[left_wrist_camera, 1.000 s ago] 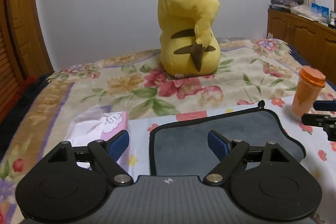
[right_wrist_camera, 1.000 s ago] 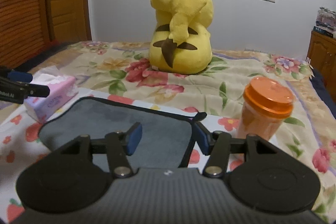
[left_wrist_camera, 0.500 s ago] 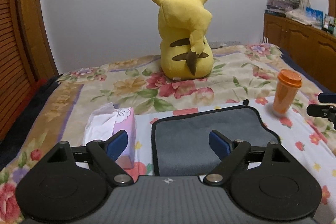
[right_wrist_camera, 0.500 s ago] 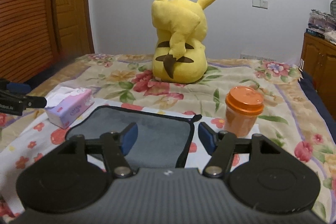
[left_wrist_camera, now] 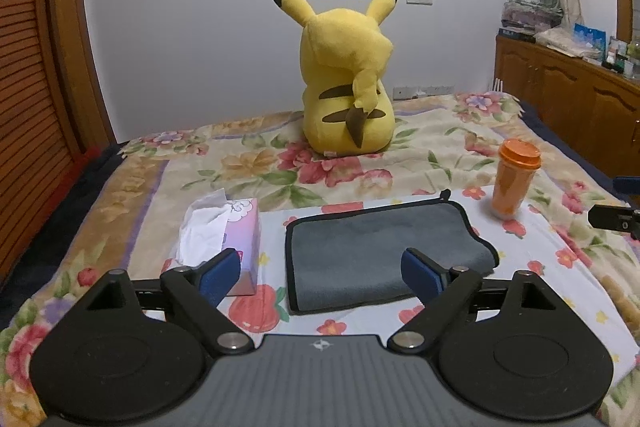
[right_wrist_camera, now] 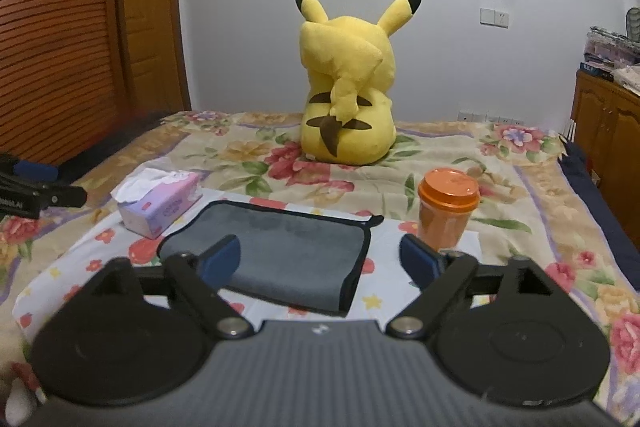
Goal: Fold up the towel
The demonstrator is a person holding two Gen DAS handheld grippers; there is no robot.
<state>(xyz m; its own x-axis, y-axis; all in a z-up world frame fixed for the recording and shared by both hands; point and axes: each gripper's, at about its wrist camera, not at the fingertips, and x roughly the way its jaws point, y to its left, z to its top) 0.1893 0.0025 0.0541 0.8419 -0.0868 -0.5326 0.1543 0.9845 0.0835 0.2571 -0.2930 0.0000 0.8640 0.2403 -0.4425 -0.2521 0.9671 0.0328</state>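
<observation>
A grey towel (left_wrist_camera: pixel 384 247) with black trim lies folded flat on the flowered bedspread, also in the right wrist view (right_wrist_camera: pixel 280 251). My left gripper (left_wrist_camera: pixel 320 277) is open and empty, held back above the towel's near edge. My right gripper (right_wrist_camera: pixel 320 261) is open and empty, held back above the towel's near right corner. Neither gripper touches the towel. The right gripper's tip shows at the right edge of the left wrist view (left_wrist_camera: pixel 616 215), and the left gripper's tip at the left edge of the right wrist view (right_wrist_camera: pixel 36 191).
A pink tissue box (left_wrist_camera: pixel 224 235) stands left of the towel, an orange lidded cup (left_wrist_camera: pixel 514 179) to its right. A large yellow plush toy (left_wrist_camera: pixel 346 87) sits farther back on the bed. A wooden cabinet (left_wrist_camera: pixel 568 107) is on the right, a wooden door (right_wrist_camera: pixel 80 27) on the left.
Both grippers have pulled back and up from the towel, so it looks smaller and farther. The right gripper's jaws have widened. The towel has not moved.
</observation>
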